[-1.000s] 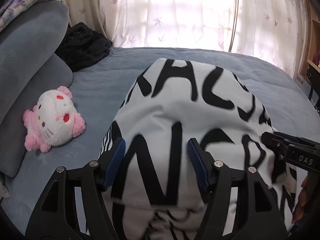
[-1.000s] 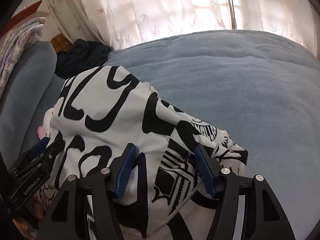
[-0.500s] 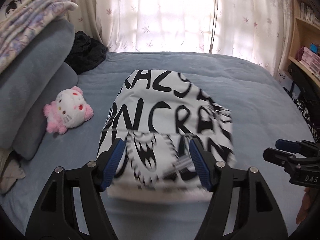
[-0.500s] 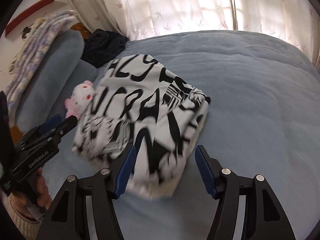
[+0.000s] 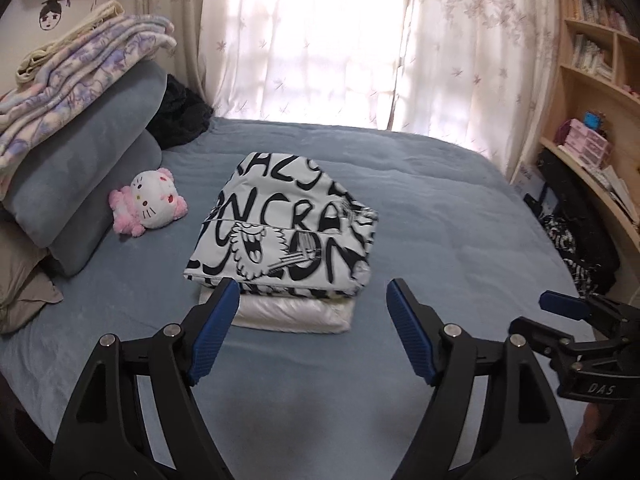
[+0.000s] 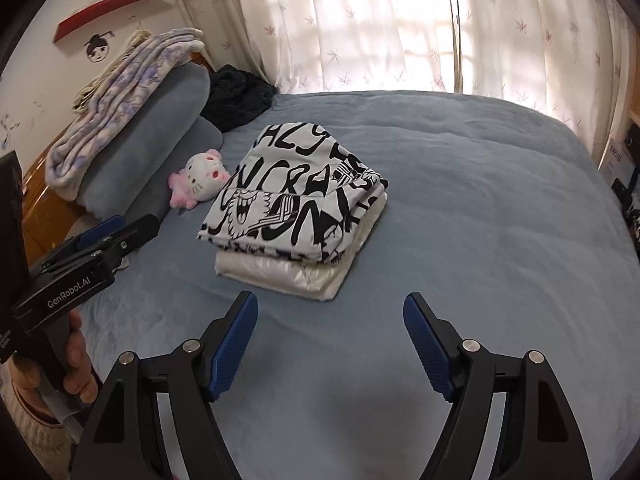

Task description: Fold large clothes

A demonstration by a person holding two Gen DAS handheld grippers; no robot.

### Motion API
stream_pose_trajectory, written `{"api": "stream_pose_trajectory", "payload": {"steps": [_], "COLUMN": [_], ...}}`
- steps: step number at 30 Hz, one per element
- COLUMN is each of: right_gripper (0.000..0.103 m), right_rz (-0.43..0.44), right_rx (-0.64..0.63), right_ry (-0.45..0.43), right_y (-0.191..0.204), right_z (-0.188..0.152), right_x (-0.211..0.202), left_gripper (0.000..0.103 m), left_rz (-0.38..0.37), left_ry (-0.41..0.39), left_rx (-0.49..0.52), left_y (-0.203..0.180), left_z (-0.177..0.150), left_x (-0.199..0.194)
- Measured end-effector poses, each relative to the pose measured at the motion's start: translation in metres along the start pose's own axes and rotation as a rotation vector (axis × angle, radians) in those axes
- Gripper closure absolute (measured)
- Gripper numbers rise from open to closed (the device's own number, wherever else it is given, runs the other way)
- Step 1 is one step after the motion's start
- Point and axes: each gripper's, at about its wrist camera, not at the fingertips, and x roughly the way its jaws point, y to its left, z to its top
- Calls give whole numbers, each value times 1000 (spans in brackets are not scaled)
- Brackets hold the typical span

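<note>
Pillows [image 5: 80, 184] at bed's [image 5: 440, 208] left edge. Printed garment [image 5: 280, 236] folded, mid-bed. My left gripper [image 5: 312, 328] gapes empty; right gripper [image 6: 330, 344] likewise, both clear of cloth. Fold looks finished; next probably squaring edges.

Bed [image 5: 460, 208] covered in a blue-grey fleece blanket. Window behind sheer white curtains [image 5: 320, 40] with a leaf print; strong daylight through them. Grey bolster cushions [image 5: 88, 184] stacked at the left, folded lavender floral blanket [image 5: 80, 68] on top. Wooden bookshelf [image 5: 592, 92] at the right. Red wall shelf [image 6: 108, 4] above a face drawing [image 6: 98, 46] on the white wall.
</note>
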Motion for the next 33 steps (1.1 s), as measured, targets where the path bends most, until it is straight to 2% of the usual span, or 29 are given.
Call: {"api": "stream_pose_trajectory", "payload": {"steps": [4,10,12,17,21,27,33], "right_gripper": [23,21,20,20,18,15,14], "right_rz": [13,11,15,-23,-50,-104,-115], "right_rx": [2,19,33,67,95,115,128], "right_ry": [-22,-33,-28,-38,-34,-23,-10], "right_y": [0,-8,-16,-34,-49,-63,-69], "right_z": [-33,-94,-112,-155,-187,-230,-271], "right_x": [-47,-95,-97,-105,-111,-120,-123], "left_gripper": [27,26,26,26,21,20,20], "left_rz": [-34,-67,-88,-87,-100,-117,-77], "left_ry": [-14,-35,-34,-23,9,42,100], "left_rx": [8,34,43,81,91,40,16], "left_y": [-18,-42,-49,-62,-70,-75,-75], "left_z": [-22,-62,-79,-112,-137,-172,-201], "left_x": [-38,-65,-70,-68,-67,-68,-54]}}
